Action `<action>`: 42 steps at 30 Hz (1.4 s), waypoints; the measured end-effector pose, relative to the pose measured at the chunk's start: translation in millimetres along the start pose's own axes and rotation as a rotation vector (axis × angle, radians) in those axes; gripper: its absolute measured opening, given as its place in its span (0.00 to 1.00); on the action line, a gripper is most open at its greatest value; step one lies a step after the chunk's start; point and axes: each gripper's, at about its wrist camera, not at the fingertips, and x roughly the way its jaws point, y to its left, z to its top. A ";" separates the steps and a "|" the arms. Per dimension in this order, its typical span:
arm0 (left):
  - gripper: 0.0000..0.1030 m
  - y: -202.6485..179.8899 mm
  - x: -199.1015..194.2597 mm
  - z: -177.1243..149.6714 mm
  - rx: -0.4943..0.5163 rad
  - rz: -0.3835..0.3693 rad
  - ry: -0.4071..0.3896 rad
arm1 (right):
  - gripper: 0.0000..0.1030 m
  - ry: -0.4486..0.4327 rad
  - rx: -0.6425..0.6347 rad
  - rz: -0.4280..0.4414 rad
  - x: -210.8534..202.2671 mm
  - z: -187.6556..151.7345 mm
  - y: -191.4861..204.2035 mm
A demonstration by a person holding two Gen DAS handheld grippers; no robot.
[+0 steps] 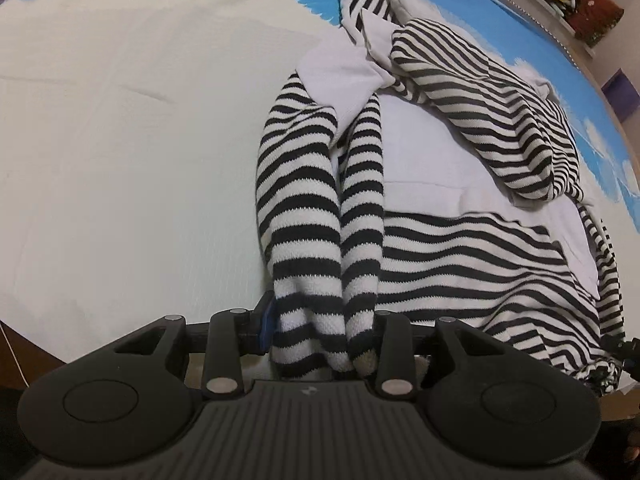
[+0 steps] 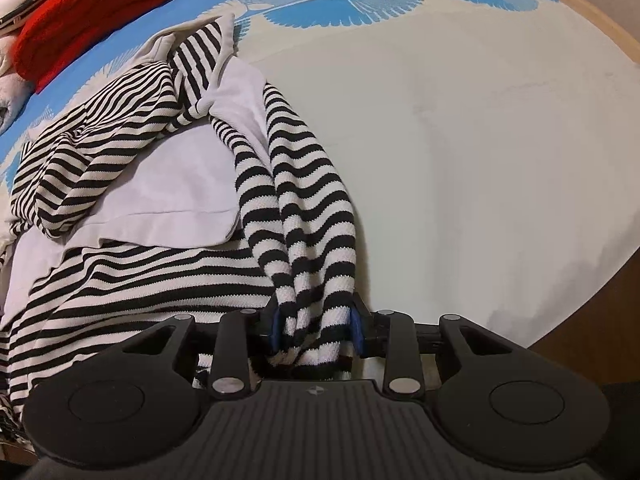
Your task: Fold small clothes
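I'm holding the left gripper (image 1: 320,336) low over the bed (image 1: 120,160), its fingers (image 1: 266,322) closed in on a bunched striped sleeve (image 1: 304,216) of the black-and-white striped garment (image 1: 480,264). The sleeve is running straight ahead from between the fingers, doubled into two ropes of cloth, and the garment's body is spreading out beyond the right-hand finger, rumpled, with its pale lining (image 1: 432,160) showing.

I'm gripping with the right gripper (image 2: 314,326) too: its blue-padded fingers (image 2: 357,330) are pinched tight on another gathered sleeve (image 2: 296,208), which is stretching forward from the fingertips. Here the garment's body is lying past the left-hand finger, striped folds heaped over the white lining.

Ahead of both sets of fingers the cream bedspread with blue fan shapes (image 2: 360,4) is stretching away. A red knitted item (image 2: 92,8) is sitting far ahead, off to the left of the right fingers.
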 end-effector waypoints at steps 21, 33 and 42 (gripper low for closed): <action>0.37 -7.0 -3.1 -14.1 0.039 0.029 -0.005 | 0.33 0.068 0.003 0.058 -14.2 -16.7 -8.9; 0.40 -1.9 -9.2 -14.1 0.019 0.013 -0.007 | 0.35 0.069 -0.016 0.047 -19.1 -20.5 -5.9; 0.26 -5.8 -3.2 -15.5 0.024 0.024 -0.006 | 0.34 0.071 -0.021 0.047 -19.7 -20.2 -9.6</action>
